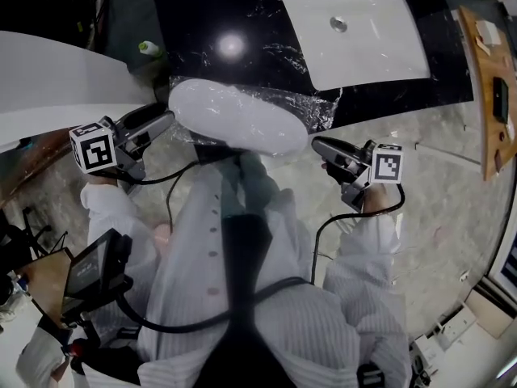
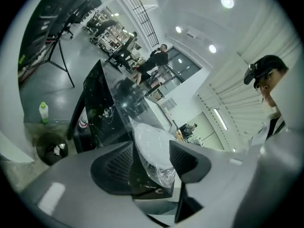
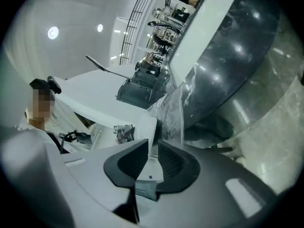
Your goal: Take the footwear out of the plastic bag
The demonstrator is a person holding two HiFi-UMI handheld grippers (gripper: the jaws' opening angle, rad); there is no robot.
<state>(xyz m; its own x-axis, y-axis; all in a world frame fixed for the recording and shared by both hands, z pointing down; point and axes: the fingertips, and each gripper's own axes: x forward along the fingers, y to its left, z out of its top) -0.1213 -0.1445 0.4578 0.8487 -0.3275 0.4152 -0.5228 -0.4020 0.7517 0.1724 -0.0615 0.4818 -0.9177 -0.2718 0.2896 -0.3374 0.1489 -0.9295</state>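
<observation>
- A white, flat, oval piece of footwear (image 1: pixel 238 120), smooth and soft-looking like a slipper, is seen inside a clear, crinkled plastic bag (image 1: pixel 313 107). It is at the near edge of a glossy black marbled tabletop (image 1: pixel 202 23), in front of a white rectangular sink basin (image 1: pixel 363 47) set into that tabletop.
- The footwear is held lengthwise between the two tools, one at each end, probably so that the bag can be drawn off one end while the other end is steadied.
- The left gripper (image 2: pixel 151 151) is seen with its jaws spread wide. The rounded, bagged end of the footwear stands between the ribbed black pads (image 2: pixel 118 163), and no firm press on it can be made out.
- The right gripper (image 3: pixel 153 148) is seen with its jaws brought close together on a thin white edge, judged to be the right-hand end of the footwear. Whether film lies under the pads cannot be told.
- The film is thin and glinting, and is gathered into loose wrinkles past the right end of the footwear. It is judged likely to slip and stretch rather than hold a shape.
- Whether the package rests on the tabletop or hangs just off its near edge cannot be told.
- The footwear is judged not yet freed, as plastic is seen wrapped around it.
</observation>
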